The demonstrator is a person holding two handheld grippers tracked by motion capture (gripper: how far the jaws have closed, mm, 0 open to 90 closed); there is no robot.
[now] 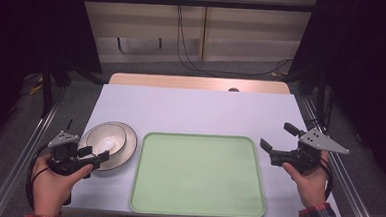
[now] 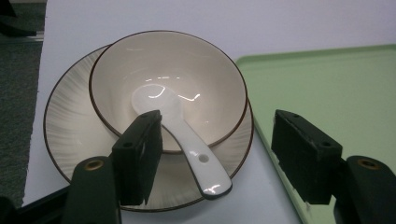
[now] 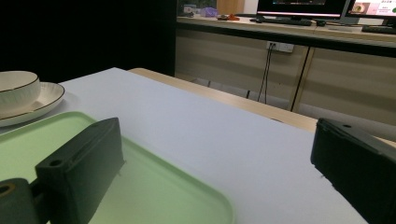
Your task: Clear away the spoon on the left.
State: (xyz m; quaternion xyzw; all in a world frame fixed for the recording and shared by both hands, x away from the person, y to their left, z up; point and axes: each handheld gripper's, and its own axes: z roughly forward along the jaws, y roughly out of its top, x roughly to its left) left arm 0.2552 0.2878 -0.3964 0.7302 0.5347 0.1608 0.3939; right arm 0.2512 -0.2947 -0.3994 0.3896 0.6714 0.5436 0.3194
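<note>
At the far left, the left gripper (image 2: 215, 158) hovers over the near edge of the plate (image 2: 70, 126), its jaws spread wide and holding nothing. The bowl (image 2: 187, 70) sits on that plate, and the spoon (image 2: 187, 140) lies in it, scoop down in the hollow and handle sticking out over the rim toward the gripper. The handle lies between the jaws, closer to the left-hand one.

The risk, as I judge it, starts with that offset: if the jaws close as they stand, one pad meets the glazed handle first and shoves it sideways, so the spoon may swivel on the rim or slip out. A downward push on the overhanging handle could tip the bowl or slide it on the plate.

In the middle, the tray (image 1: 195, 209) lies empty just beside the plate; its raised lip could catch a low-carried spoon.

At the right, the right gripper (image 1: 274, 138) idles above the table (image 1: 196, 108), jaws wide and empty, well apart from the crockery.
</note>
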